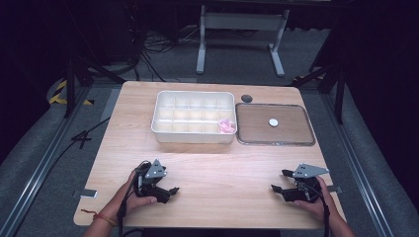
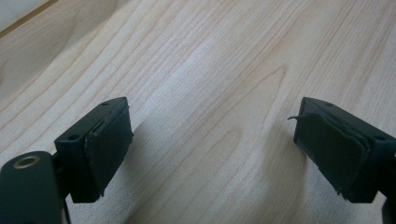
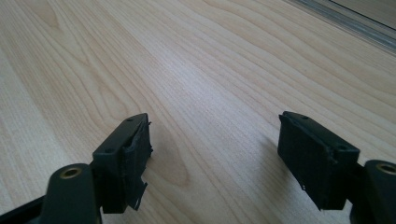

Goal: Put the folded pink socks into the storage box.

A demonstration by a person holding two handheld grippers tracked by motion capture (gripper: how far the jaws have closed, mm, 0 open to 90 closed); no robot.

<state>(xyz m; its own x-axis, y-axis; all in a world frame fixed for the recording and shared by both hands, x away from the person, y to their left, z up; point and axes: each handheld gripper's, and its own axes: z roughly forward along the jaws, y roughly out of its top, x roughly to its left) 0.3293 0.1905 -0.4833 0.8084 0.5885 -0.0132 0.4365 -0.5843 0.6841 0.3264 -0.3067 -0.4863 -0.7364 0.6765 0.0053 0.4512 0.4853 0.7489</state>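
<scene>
High view: we find the left tool [image 1: 172, 191] and right tool [image 1: 277, 189] resting low on the counter [image 1: 217, 168] at 7 and 5 o'clock, both wide open and empty, apparently parked clear of the work. At 12 o'clock the white divided box [image 1: 193, 117] holds one pink item [image 1: 227, 125] in its near right cell; beside it, the tray [image 1: 274, 124] carries a white disc [image 1: 273, 122].

Left gripper view: jaws apart over bare wood.

Right gripper view: likewise, with the tray rim [image 3: 345, 21] at 1 o'clock.
</scene>
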